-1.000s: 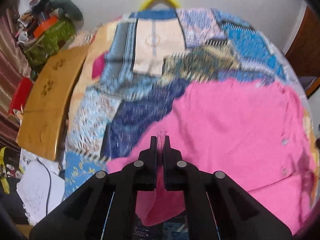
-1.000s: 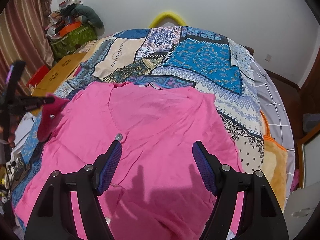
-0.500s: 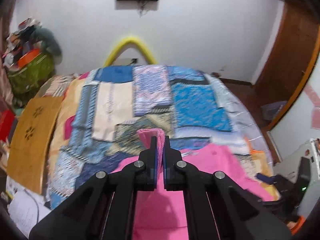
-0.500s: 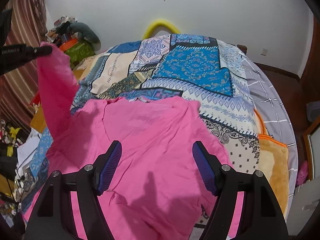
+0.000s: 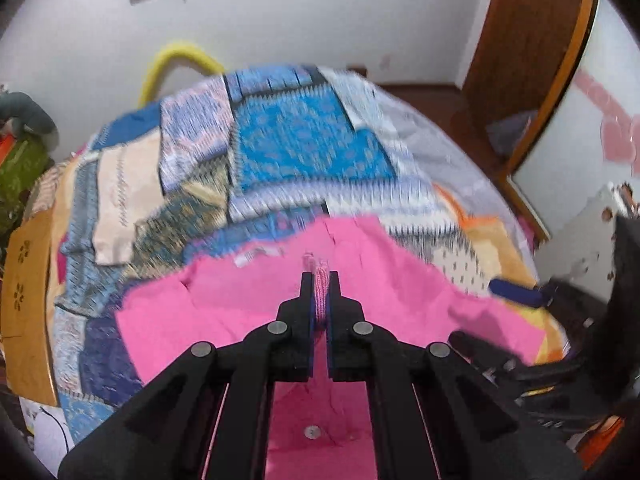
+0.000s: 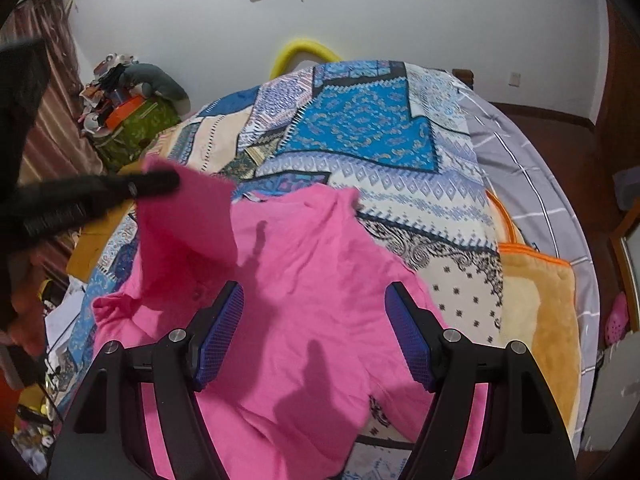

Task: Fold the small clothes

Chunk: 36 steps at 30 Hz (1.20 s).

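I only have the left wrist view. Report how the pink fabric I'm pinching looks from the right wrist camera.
Observer: The left gripper holds a sleeve raised clear of the bedspread. The sleeve drapes down to the rest of the pink shirt.
Operator: Now give me the right gripper.
Observer: The right gripper is open with nothing between its pads, poised above the shirt's body.
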{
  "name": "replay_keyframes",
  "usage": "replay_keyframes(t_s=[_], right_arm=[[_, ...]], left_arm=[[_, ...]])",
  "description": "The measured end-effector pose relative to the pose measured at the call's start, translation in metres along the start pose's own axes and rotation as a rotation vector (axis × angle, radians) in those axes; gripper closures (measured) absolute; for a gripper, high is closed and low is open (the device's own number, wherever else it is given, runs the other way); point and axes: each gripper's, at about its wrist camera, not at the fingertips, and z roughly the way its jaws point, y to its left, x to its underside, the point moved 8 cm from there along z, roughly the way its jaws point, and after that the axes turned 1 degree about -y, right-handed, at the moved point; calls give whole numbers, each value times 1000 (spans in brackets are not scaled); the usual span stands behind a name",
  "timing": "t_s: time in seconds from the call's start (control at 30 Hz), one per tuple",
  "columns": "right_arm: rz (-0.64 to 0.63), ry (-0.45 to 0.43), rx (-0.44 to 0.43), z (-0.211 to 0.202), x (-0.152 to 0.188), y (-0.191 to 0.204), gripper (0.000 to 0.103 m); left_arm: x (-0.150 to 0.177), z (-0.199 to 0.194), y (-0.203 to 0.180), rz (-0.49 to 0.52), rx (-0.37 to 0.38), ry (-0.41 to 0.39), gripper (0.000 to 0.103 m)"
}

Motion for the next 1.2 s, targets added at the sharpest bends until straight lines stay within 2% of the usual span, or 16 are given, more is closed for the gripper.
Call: replay_keyframes(t_s=[0.17, 0.23, 0.27, 0.4, 0.5, 0.6, 0.7, 0.87, 0.97, 1.13, 1.2], right_arm=[[34, 15, -18, 0, 4, -8, 33], [45, 17, -26, 0, 4, -7, 33], [50, 20, -31, 1, 2, -6, 33], [59, 33, -50, 6, -1, 0, 33], [56, 44, -63, 11, -5, 6, 33], [59, 60, -76, 19, -7, 11, 33], [71, 86, -98, 32, -7, 16, 33], [60, 121, -113, 54, -5, 27, 33], [33, 139, -116, 67, -5, 36, 34], [-7, 177, -122, 88, -4, 48, 47], [-12, 194, -118, 97, -1, 49, 56]], left_arm=[[23, 21, -5, 16, 18, 85, 99], [28, 20, -4, 31, 21, 104, 91], [28, 18, -2, 31, 20, 106, 83], [24, 1, 18, 14, -5, 50, 54], [20, -11, 42, -11, -42, 14, 44], [23, -20, 74, -34, -102, -4, 42], [34, -21, 108, -82, -130, 8, 41], [63, -9, 162, -159, -171, 59, 41], [78, 0, 179, -175, -176, 89, 41], [97, 18, 194, -195, -157, 133, 41], [102, 27, 193, -191, -142, 151, 41]])
